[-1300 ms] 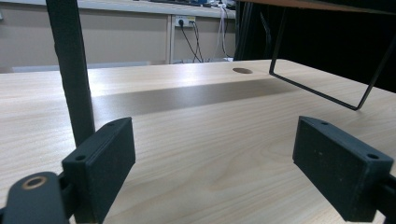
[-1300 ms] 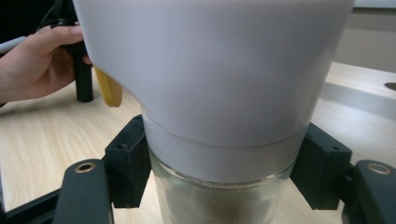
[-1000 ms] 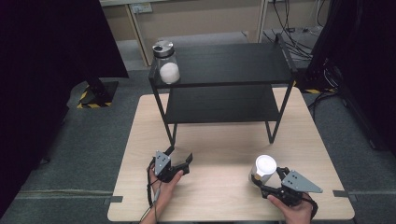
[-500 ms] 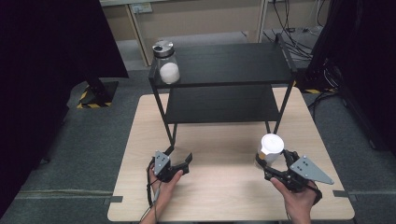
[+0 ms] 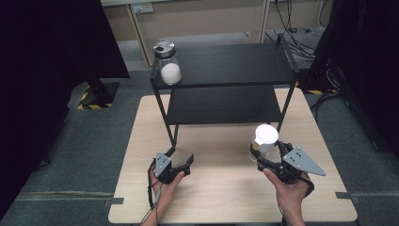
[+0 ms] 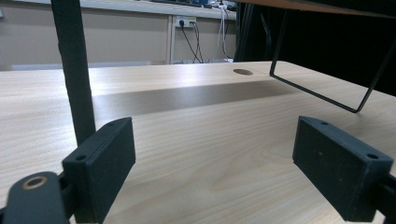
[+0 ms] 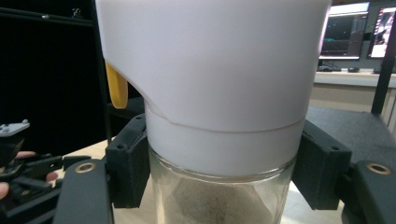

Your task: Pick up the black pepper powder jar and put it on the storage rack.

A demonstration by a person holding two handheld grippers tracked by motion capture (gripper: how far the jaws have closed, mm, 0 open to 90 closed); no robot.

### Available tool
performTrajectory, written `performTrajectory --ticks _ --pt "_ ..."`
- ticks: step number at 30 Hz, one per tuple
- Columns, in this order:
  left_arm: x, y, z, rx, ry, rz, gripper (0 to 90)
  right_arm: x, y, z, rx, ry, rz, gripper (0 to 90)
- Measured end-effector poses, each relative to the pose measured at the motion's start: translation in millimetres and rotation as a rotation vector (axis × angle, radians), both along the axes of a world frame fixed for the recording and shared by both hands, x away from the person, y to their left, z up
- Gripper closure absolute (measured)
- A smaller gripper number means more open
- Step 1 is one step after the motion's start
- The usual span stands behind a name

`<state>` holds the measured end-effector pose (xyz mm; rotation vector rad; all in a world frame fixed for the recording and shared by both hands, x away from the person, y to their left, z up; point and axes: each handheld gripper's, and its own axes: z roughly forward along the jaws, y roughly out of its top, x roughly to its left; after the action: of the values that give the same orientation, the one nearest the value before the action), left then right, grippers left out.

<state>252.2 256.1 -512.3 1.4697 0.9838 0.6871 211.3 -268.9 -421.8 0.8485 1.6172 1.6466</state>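
High view puts the white-lidded jar at lower right of the frame, clear of the table and clamped in my right gripper. I judge the pickup done and placement on the black shelf rack outstanding. My left gripper, lower centre-left, rests on the table with jaws apart and empty. Count: two jars, one held and one silver-capped jar at the rack's upper left; one rack; two grippers.
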Motion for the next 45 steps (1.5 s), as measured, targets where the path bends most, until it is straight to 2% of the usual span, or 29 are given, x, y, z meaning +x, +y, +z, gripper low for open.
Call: performTrajectory --ticks 12,27,45 --pt "-0.1 -0.3 0.0 0.002 -0.001 0.0 12.3 7.2 8.0 18.7 0.029 -0.045 -0.029 30.8" --pt "-0.2 -0.8 -0.3 0.001 -0.003 0.001 12.3 16.9 11.6 48.6 0.039 -0.095 -0.061 30.8" --pt "-0.3 -1.0 -0.3 0.003 -0.004 0.0 12.4 30.2 16.9 85.3 0.065 -0.14 -0.074 30.8"
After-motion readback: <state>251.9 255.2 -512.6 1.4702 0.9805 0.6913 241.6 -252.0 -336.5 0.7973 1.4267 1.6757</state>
